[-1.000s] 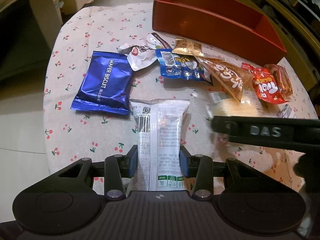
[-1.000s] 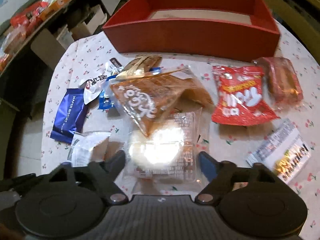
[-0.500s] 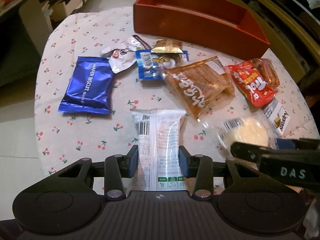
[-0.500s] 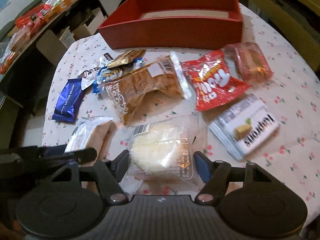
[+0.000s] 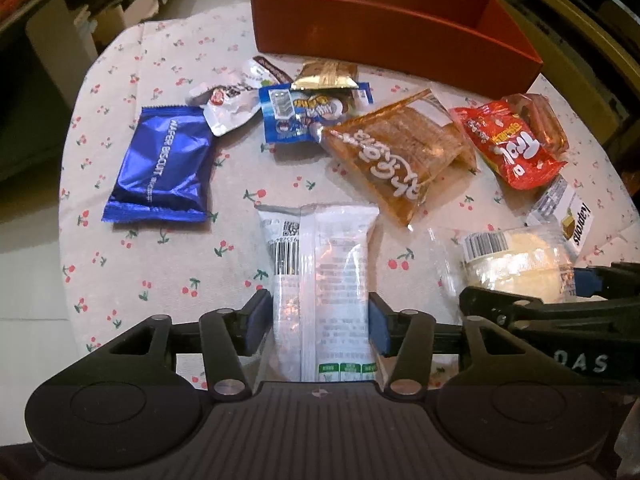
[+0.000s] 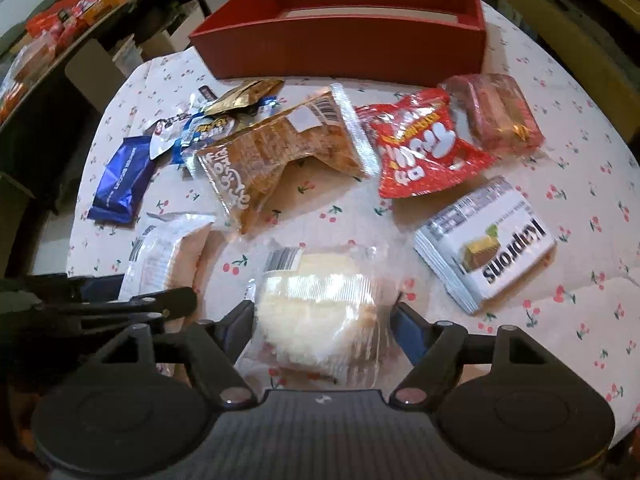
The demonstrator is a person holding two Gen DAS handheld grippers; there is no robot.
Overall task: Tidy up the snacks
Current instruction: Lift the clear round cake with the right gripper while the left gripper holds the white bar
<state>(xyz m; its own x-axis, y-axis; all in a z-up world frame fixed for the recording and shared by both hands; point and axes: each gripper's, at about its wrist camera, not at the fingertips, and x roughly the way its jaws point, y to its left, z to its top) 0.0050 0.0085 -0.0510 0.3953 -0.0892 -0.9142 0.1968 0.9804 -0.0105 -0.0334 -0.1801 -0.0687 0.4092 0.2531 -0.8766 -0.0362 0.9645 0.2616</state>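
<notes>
- left wrist view: left gripper (image 5: 318, 322) has its fingers closed narrow onto a white snack pack (image 5: 322, 280), pads touching both long sides; pack points forward, barcode end away from the camera.
- step looks like pick-up done on both sides, carry to the red box (image 5: 384, 28) not yet done; the box sits at the far edge of the table (image 5: 168, 272).
- next move likely calls for a lift over the loose snacks, blue wafer pack (image 5: 160, 164) and brown cracker bag (image 5: 400, 152) lie between.
- right wrist view: right gripper (image 6: 320, 320) grips a clear-wrapped pale cake (image 6: 316, 316), fingers fairly wide around it, wrapper crinkled and shiny.
- cake pack looks soft, could squash or slip.
- red candy bag (image 6: 420, 152) and white chocolate packet (image 6: 488, 244) lie near, apart from the fingers.
</notes>
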